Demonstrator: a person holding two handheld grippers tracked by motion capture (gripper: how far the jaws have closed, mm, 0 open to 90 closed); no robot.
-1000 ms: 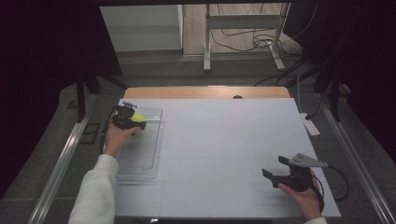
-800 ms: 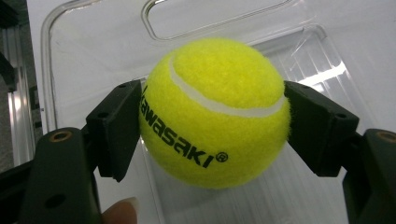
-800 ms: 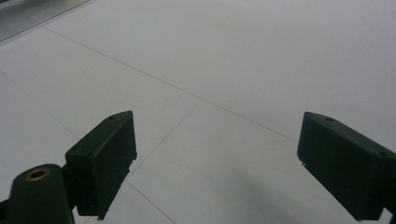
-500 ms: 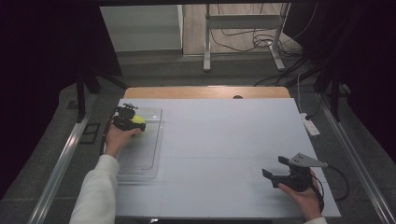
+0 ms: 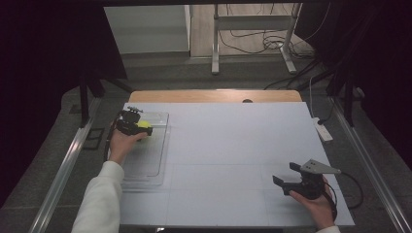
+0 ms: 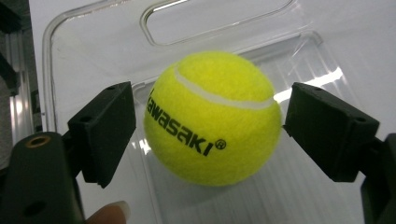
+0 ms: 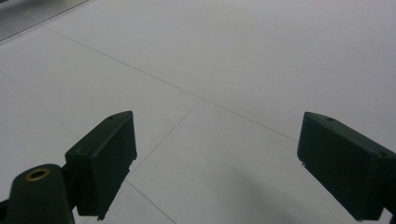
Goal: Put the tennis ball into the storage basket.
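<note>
A yellow tennis ball (image 6: 212, 116) printed "Kawasaki" rests in a clear plastic tray (image 6: 93, 37) at the table's left side. My left gripper (image 6: 210, 126) straddles it. Its jaws have just been opening, and a thin gap shows between each pad and the ball, so nothing presses on it. From the high view, the ball (image 5: 144, 124) lies at the far end of the tray (image 5: 150, 162), with the left gripper (image 5: 142, 128) over it. My right gripper (image 5: 285, 174) is held low over the near right of the white table (image 5: 228, 145), jaws wide apart. In its own view the right gripper (image 7: 217, 154) has only bare tabletop between the pads.
A white power strip (image 5: 323, 130) lies at the table's right edge. A cable (image 5: 352, 187) trails from the right gripper. Metal rails run along both sides of the table, and a frame stand (image 5: 252, 34) with floor cables stands beyond the far edge.
</note>
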